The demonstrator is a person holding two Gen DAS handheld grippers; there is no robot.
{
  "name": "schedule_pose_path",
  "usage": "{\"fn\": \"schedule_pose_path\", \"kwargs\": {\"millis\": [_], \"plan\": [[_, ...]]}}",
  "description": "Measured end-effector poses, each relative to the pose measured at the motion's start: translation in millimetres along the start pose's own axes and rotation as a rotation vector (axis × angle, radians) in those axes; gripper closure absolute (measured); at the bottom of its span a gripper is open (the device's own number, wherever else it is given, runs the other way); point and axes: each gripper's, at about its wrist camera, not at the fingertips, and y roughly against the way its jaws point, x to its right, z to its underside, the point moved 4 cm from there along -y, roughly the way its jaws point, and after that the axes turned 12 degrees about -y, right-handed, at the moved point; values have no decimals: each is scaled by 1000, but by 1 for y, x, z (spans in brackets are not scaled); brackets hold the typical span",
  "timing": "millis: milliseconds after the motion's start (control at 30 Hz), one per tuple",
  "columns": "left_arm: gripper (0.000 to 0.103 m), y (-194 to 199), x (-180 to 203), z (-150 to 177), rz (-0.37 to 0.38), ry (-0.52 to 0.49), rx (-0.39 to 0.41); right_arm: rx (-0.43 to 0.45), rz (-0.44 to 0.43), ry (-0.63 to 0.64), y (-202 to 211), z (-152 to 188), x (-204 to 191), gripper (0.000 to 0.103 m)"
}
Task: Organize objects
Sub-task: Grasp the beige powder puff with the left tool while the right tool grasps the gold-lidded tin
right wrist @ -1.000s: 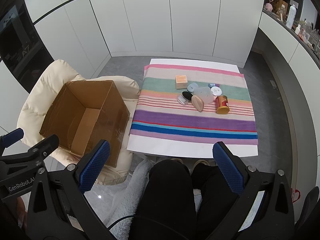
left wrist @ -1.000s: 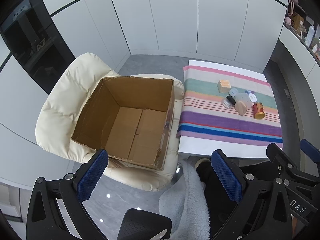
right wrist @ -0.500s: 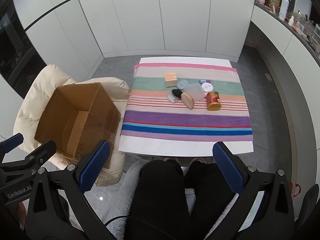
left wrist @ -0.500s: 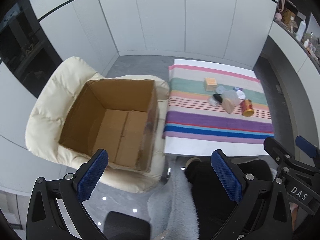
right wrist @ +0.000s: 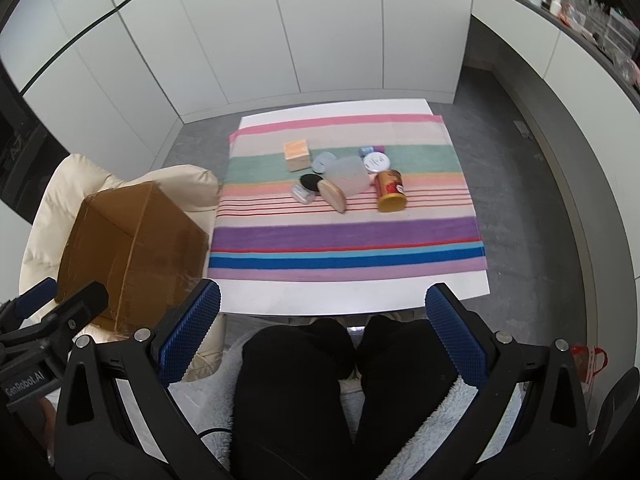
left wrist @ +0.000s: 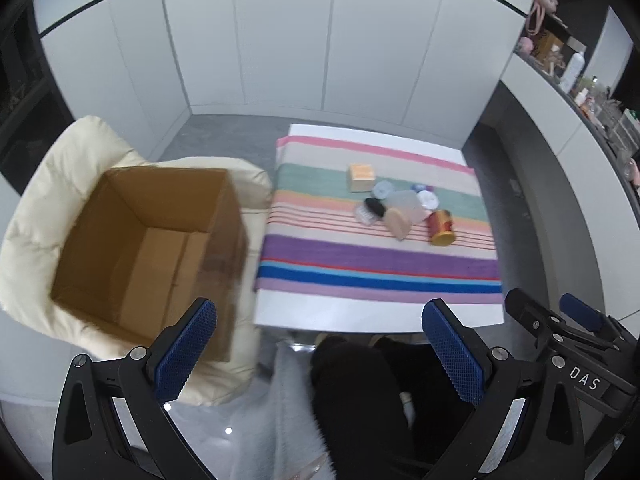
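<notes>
Several small items lie clustered on a striped cloth (right wrist: pixel 344 236) on a white table: an orange box (right wrist: pixel 296 153), a red-gold can (right wrist: pixel 390 191) on its side, a tan oval case (right wrist: pixel 332 195), a clear tub (right wrist: pixel 347 176), a white round tin (right wrist: pixel 377 161) and a black lid (right wrist: pixel 311 182). The cluster also shows in the left wrist view, with the can (left wrist: pixel 441 227) at its right. An empty open cardboard box (left wrist: pixel 148 248) sits on a cream chair (left wrist: pixel 44 200) left of the table. My left gripper (left wrist: pixel 318 354) and right gripper (right wrist: pixel 320 338) are open and empty, held near the table's front edge above a lap.
White cabinet walls (right wrist: pixel 320 32) stand behind the table. A counter with bottles (left wrist: pixel 576 76) runs along the right. Grey floor (right wrist: pixel 540 208) surrounds the table. The person's black-trousered legs (right wrist: pixel 300 396) and a fleecy white garment lie below the grippers.
Both grippers have swung rightward and closer toward the table; the box and chair have slid left in both views. Both stay open and empty.
</notes>
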Motion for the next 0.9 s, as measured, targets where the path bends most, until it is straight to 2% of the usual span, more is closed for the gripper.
{"fn": "schedule_pose_path", "kwargs": {"millis": [333,467,600,733,900], "plan": [[0,-40,62,-25,77,-81,34,19,53,-47,-19,-20,49,0],[0,-55,77,-38,77,-92,42,16,71,-52,-32,-30,67,0],[0,-73,83,-45,129,-73,30,6,50,-92,-46,-40,83,0],[0,-99,87,-55,97,-71,17,48,47,-129,-60,-53,100,0],[0,-141,88,-72,105,-12,5,98,46,-115,-89,-72,113,0]]}}
